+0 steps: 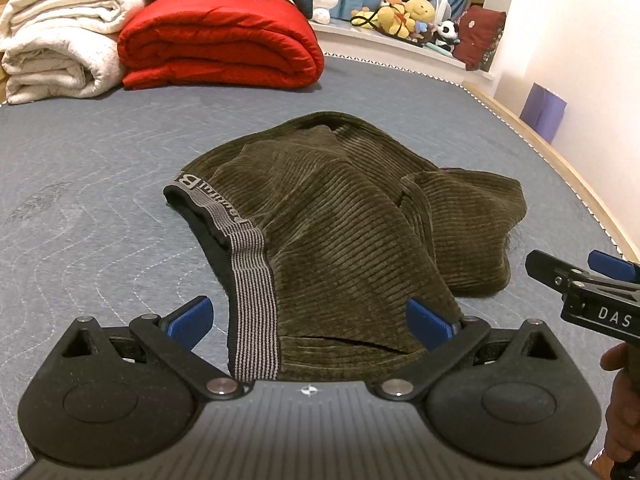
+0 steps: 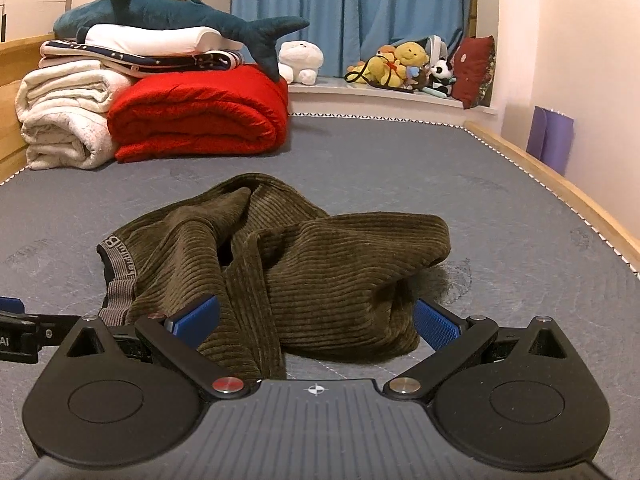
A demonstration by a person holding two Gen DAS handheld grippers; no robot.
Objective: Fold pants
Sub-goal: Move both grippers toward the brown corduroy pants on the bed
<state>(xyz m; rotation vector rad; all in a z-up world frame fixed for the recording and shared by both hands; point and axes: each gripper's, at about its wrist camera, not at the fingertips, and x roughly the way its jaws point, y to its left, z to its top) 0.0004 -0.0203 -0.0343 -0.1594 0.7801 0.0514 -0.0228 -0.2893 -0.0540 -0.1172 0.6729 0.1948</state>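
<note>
Your pants (image 1: 344, 216) lay crumpled in the centre of both frames on the grey quilted mattress (image 1: 100, 184). The fabric was olive-brown ribbed corduroy, bunched into loose folds. The grey striped waistband (image 1: 252, 292), with partly readable lettering, ran down the left side of the heap and showed a black lining. One section (image 2: 360, 256) lay folded over toward the right of the frame.

Your left gripper (image 1: 310, 320) was released, its blue pads spread wide to either side of the waistband end, gripping nothing. Your right gripper (image 2: 318, 320) was likewise spread open at the near edge of the heap.
</note>
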